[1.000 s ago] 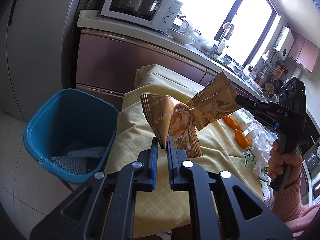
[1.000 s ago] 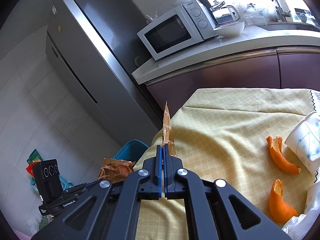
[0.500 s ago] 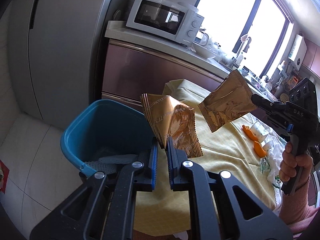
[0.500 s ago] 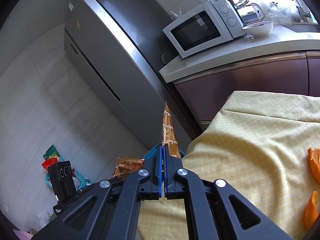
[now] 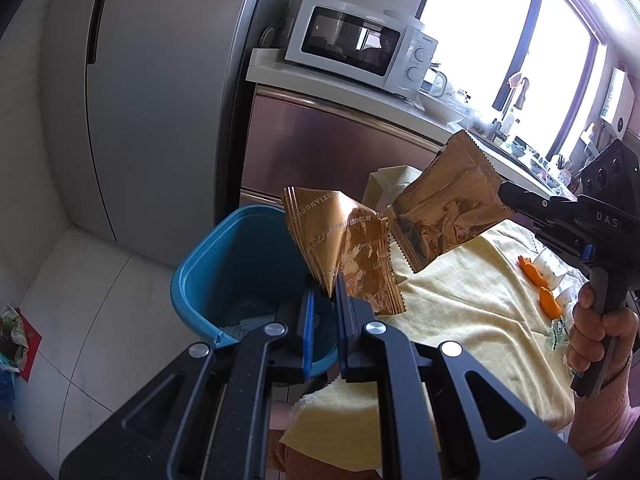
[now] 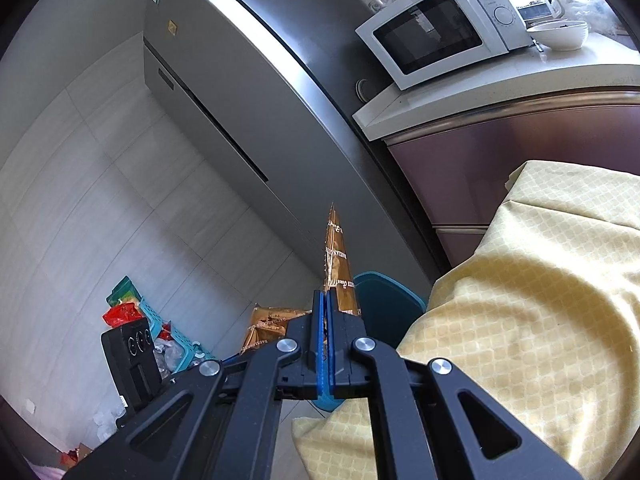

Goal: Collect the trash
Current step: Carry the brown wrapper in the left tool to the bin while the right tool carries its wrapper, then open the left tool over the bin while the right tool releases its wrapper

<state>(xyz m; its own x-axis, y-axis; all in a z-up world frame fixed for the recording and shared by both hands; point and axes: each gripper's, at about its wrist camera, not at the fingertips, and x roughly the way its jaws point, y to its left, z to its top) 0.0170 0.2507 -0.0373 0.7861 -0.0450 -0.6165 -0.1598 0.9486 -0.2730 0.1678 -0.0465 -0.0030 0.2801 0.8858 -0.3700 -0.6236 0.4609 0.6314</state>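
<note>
My left gripper [image 5: 322, 286] is shut on a crumpled golden snack wrapper [image 5: 344, 248], held in the air at the right rim of the blue trash bin [image 5: 200, 276]. A second golden wrapper [image 5: 448, 208] hangs to the right over the table's end, pinched by my right gripper [image 5: 506, 192]. In the right wrist view that gripper [image 6: 327, 294] is shut on this wrapper [image 6: 338, 264], seen edge-on, with the bin [image 6: 384, 304] just behind it. The left gripper's wrapper [image 6: 272, 326] shows lower left there.
The table under a yellow cloth [image 5: 460, 312] holds orange peels [image 5: 548, 300] and white cups at the right. A grey fridge [image 5: 160, 92] and a counter with a white microwave [image 5: 356, 44] stand behind the bin. A teal basket with bags [image 6: 160, 332] sits on the tiled floor.
Both grippers, each with its wrapper, have swung left away from the table toward the blue bin. The bin now sits under and behind the left wrapper; the peels have slid to the right edge.
</note>
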